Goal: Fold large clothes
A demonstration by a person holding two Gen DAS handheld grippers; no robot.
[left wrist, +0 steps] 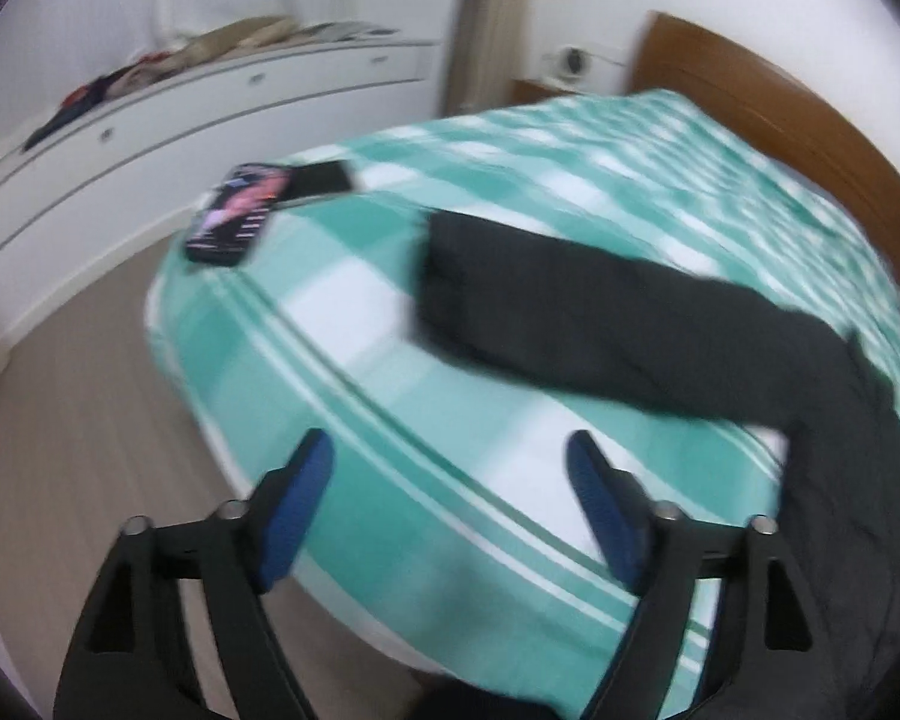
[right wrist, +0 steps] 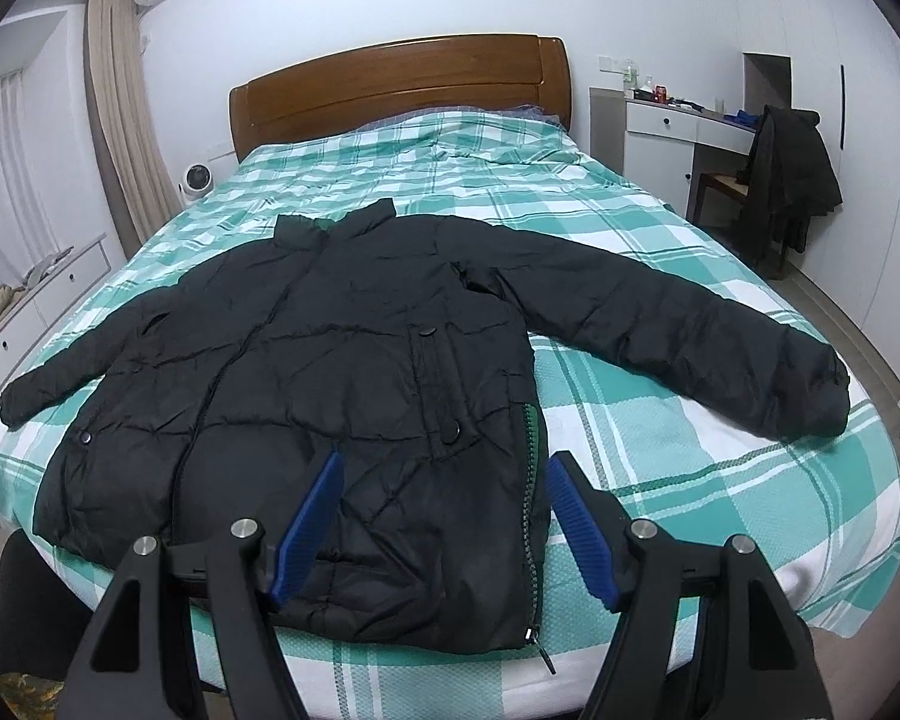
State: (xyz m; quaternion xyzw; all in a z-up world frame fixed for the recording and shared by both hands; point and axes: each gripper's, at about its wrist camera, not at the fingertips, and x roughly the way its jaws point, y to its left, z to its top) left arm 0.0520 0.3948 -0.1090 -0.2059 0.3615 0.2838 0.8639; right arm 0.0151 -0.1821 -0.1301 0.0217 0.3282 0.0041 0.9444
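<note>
**Desk:** What does the right wrist view show?

**Photographer:** A black padded jacket (right wrist: 342,372) lies front-up and spread flat on a bed (right wrist: 720,480) with a green-and-white checked cover. The right gripper (right wrist: 444,516) hovers over the hem, jaws parted wide with nothing clamped; the hem and its zipper edge (right wrist: 534,540) lie between and just beyond the blue pads (right wrist: 306,522), and I can't tell whether the pads touch the fabric. The collar lies far ahead of the jaws, toward the wooden headboard (right wrist: 402,84). One sleeve reaches out ahead and right of the jaws, the other ahead and left.

**Desk:** And the left?

**Photographer:** The frame is blurred. The left gripper (left wrist: 450,510) has its jaws spread wide and holds nothing; only bed cover shows between the pads. A jacket sleeve (left wrist: 570,306) lies ahead of the jaws, running off to their right. A phone (left wrist: 237,213) rests on the cover well ahead and to the left, near the bed's corner, with a white drawer unit (left wrist: 150,138) beyond it.
</note>
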